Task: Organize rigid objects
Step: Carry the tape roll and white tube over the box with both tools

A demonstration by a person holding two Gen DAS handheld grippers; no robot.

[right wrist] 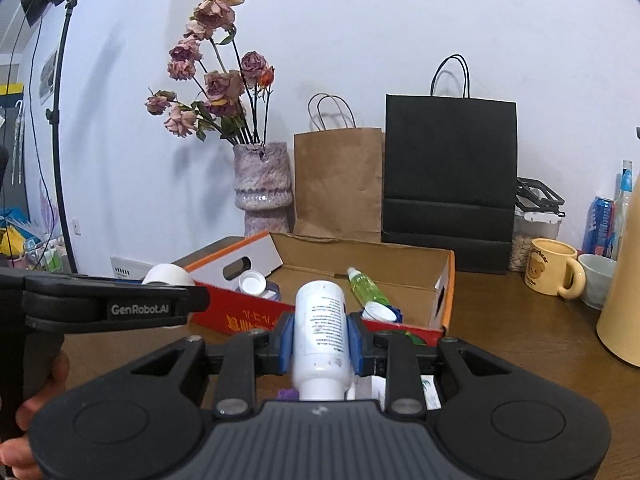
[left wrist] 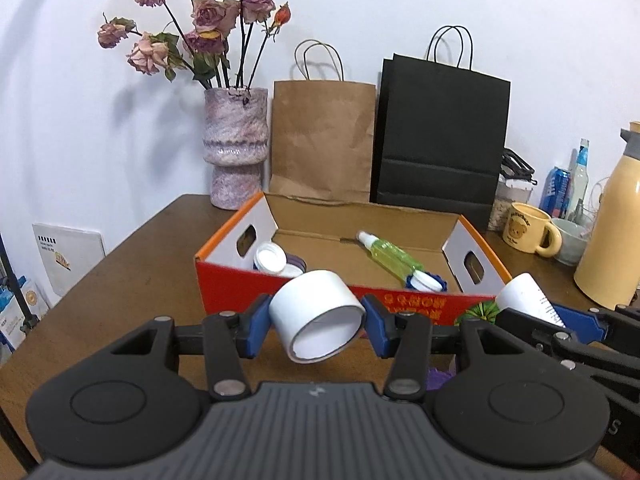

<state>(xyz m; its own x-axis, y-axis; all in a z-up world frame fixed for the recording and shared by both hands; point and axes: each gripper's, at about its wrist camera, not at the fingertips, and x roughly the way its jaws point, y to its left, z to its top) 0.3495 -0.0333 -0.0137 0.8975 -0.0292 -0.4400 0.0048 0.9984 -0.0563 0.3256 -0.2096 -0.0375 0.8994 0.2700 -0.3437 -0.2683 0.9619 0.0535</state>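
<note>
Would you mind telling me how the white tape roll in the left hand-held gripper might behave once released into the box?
The white tape roll is round and hollow, so it probably rolls if it lands on its curved side. It looks light and stiff, likely holding shape. The cardboard box walls should stop it.

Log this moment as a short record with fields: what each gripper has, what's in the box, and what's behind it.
left gripper: shut on white tape roll
right gripper: shut on white bottle
cardboard box: open, on table
in box: green spray bottle, white caps
behind box: vase, brown bag, black bag
</note>
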